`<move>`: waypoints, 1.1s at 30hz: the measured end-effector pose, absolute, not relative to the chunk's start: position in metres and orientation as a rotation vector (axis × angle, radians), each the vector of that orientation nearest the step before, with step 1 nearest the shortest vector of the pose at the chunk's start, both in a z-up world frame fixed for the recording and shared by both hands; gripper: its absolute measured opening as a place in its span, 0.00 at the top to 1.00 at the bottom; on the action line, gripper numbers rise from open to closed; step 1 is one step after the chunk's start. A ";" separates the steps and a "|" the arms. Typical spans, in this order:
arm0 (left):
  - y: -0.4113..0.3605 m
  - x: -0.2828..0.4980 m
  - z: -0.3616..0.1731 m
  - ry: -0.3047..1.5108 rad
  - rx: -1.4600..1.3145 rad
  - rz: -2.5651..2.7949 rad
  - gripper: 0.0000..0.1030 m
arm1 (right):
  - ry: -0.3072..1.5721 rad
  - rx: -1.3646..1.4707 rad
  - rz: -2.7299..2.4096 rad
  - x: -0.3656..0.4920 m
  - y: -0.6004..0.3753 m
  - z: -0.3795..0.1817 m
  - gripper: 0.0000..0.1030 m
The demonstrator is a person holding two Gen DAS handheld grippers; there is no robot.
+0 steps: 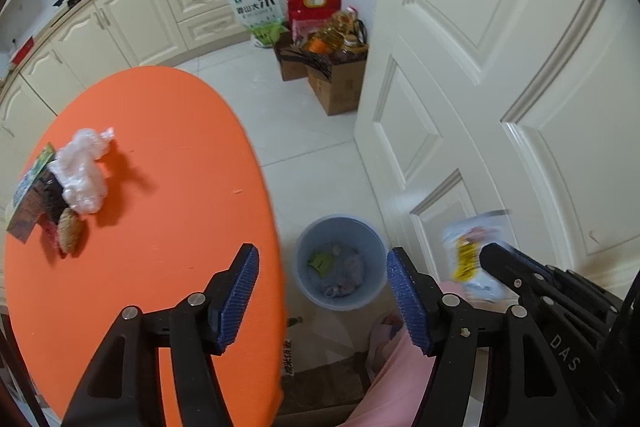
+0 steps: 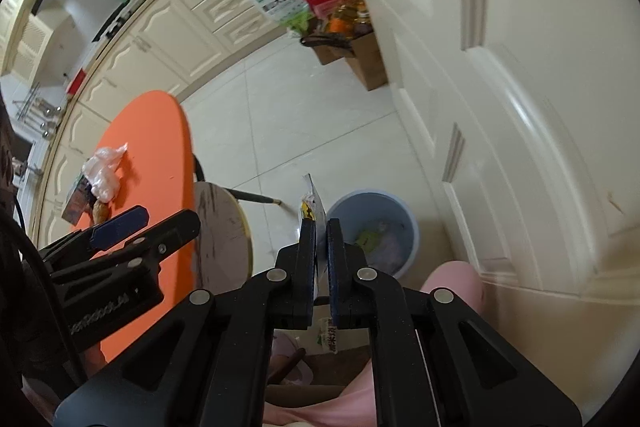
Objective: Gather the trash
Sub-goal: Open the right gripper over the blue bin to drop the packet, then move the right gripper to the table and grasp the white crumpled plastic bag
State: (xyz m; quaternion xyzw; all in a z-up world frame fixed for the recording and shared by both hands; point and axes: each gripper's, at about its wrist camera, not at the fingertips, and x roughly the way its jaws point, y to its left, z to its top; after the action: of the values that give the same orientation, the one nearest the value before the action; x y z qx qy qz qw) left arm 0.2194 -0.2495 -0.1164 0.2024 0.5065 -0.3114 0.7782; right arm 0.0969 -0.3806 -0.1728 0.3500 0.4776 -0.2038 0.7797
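The right gripper (image 2: 320,227) was clenched on a flat wrapper (image 2: 311,201), edge-up between the jaws and raised beside the bin (image 2: 374,229), probably to carry it over the rim before letting go. The left gripper (image 1: 322,293) hung released and empty above the bin (image 1: 340,261), apparently done there. More trash (image 1: 82,173) lay heaped at the far side of the orange surface (image 1: 168,187), awaiting later trips.
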 end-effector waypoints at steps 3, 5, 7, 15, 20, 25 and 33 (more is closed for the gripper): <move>-0.238 0.219 -0.115 1.085 0.429 -0.644 0.39 | 1.021 0.727 -0.434 0.103 -0.374 -0.165 0.85; -0.232 0.218 -0.115 1.087 0.423 -0.637 0.39 | 1.006 0.717 -0.433 0.105 -0.370 -0.159 0.71; -0.226 0.215 -0.115 1.088 0.418 -0.632 0.39 | 1.000 0.703 -0.440 0.105 -0.368 -0.156 0.70; -0.204 0.211 -0.110 1.091 0.394 -0.625 0.39 | 1.013 0.696 -0.439 0.107 -0.359 -0.151 0.70; -0.179 0.212 -0.103 1.095 0.371 -0.613 0.39 | 1.016 0.677 -0.426 0.112 -0.347 -0.144 0.70; -0.153 0.217 -0.097 1.095 0.337 -0.581 0.39 | 1.022 0.642 -0.397 0.122 -0.328 -0.138 0.69; -0.093 0.230 -0.086 1.090 0.256 -0.505 0.39 | 1.037 0.579 -0.309 0.151 -0.283 -0.129 0.62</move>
State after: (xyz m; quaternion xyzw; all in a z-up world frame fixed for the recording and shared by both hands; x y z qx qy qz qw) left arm 0.2305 -0.0930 -0.0860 0.1200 0.5116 -0.2367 0.8172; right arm 0.1511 -0.2826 -0.1289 0.2717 0.4864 -0.1451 0.8176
